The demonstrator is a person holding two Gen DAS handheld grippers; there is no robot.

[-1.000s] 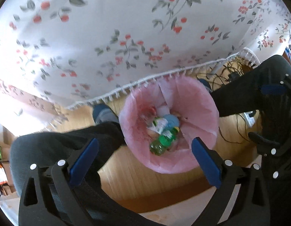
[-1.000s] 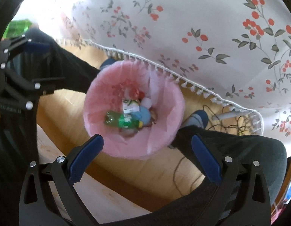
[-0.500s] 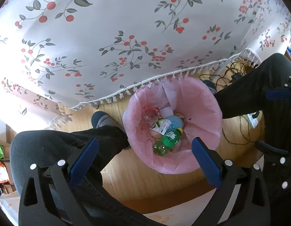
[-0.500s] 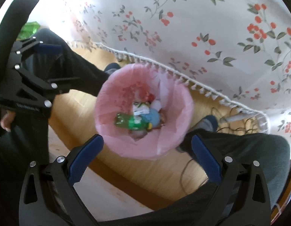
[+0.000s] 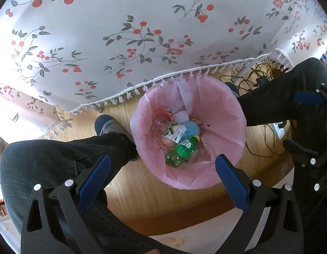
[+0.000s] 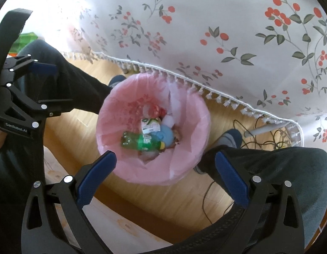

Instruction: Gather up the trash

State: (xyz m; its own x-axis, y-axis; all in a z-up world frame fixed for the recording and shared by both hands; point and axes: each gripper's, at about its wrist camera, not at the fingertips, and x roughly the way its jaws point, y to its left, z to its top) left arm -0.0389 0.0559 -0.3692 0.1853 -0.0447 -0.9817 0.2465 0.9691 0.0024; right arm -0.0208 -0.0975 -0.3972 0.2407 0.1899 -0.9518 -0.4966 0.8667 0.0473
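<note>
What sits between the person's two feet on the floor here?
The pink-lined trash bin stands between the two shoes, holding a green bottle and other trash. Both wrist views show it; the right one shows it most plainly.

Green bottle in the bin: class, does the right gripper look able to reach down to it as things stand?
Probably yes. The right gripper is open and empty above the pink bin, whose mouth is uncovered. The green bottle lies on top of the other trash, with nothing over it. The tablecloth hangs behind the bin, not across it.
</note>
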